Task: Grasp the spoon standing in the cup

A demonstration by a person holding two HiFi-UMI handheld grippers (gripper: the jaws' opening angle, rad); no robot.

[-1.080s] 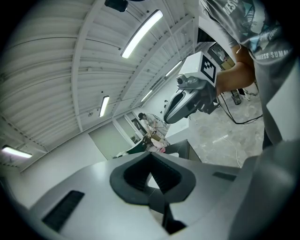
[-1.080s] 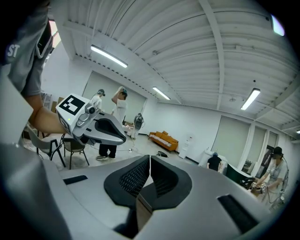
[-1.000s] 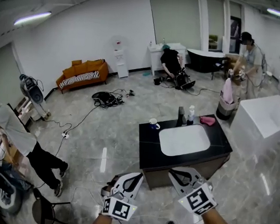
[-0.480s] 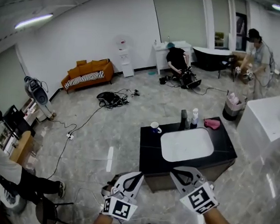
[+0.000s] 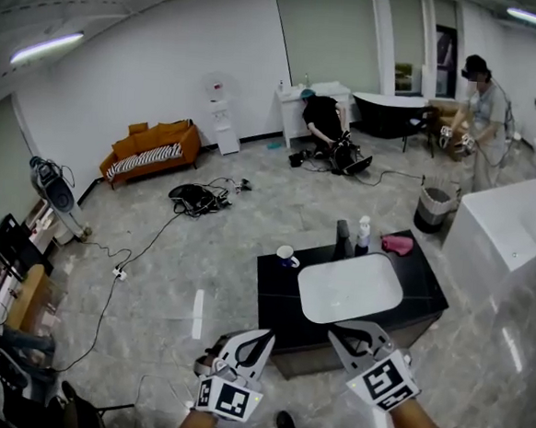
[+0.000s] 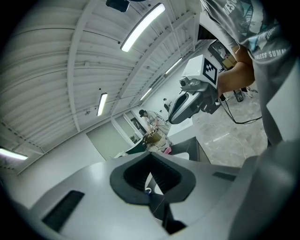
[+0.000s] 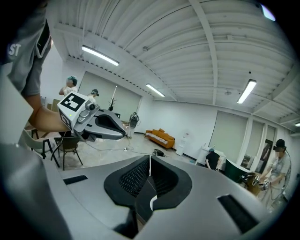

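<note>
A white cup with a blue band (image 5: 286, 256) stands on the far left corner of the black counter (image 5: 275, 301). It is too small for me to make out a spoon. Both grippers hover low in the head view, short of the counter's near edge and well away from the cup. My left gripper (image 5: 260, 335) points at the counter's left front corner, its jaws shut on nothing (image 6: 150, 155). My right gripper (image 5: 340, 333) is at the counter's front edge, also shut and empty (image 7: 150, 158). Each gripper shows in the other's view: the right gripper (image 6: 191, 97) and the left gripper (image 7: 96, 123).
A white sink basin (image 5: 350, 287) is set in the counter. Behind it are a dark bottle (image 5: 341, 235), a white bottle (image 5: 363, 233) and a pink cloth (image 5: 397, 244). A white bathtub (image 5: 502, 238) stands at the right, a bin (image 5: 432, 208) beyond. Cables (image 5: 198, 194) lie on the floor. People stand at the back.
The head view has swung a little; the counter now sits slightly lower and to the left. The person at the left edge has dropped out of view. Both grippers stay put, shut.
</note>
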